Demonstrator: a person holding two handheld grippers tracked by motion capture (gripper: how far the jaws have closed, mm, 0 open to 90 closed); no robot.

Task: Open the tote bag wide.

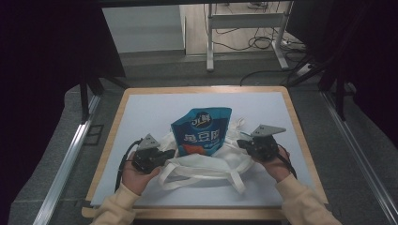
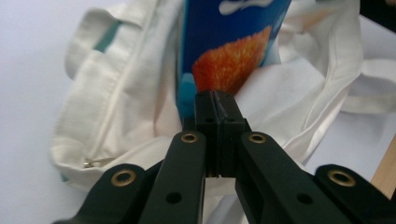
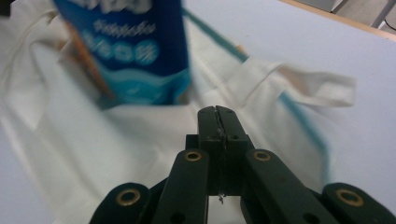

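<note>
Sleeves: two pale sleeves come in nearest me, below the bag, one hand on each tool.
Left gripper [image 1: 165, 156]: at the bag's left edge; in its own view the jaws are pressed together. I read them as pinching the cloth rim, though the cloth between them is not plainly visible.
Right gripper [image 1: 242, 143]: at the bag's right edge, jaws likewise clenched tight in its own view; a grasp on the rim is my judgement, not something I can confirm.
Bag [image 1: 211, 164]: a cream cloth tote lying flat on the table, mouth turned away from me, handles [image 1: 197, 180] looped on the near side.
Why held so: I judge the two tools are set at opposite sides of the mouth to keep it spread while the pouch sits in it.
Pouch [image 1: 202, 131]: a blue snack pouch, its lower end tucked into the bag's mouth, its upper part sticking out beyond the bag.
Table [image 1: 155, 108]: a pale top with a wooden rim, bare beyond the bag.
Hidden: the pouch's bottom, inside the cloth; how deep it goes I cannot say.
Hard to make out: the right gripper view is blurred on the pouch, so its print is unreadable there.
Beyond the table: a metal frame and cables on the floor, dark either side.
</note>
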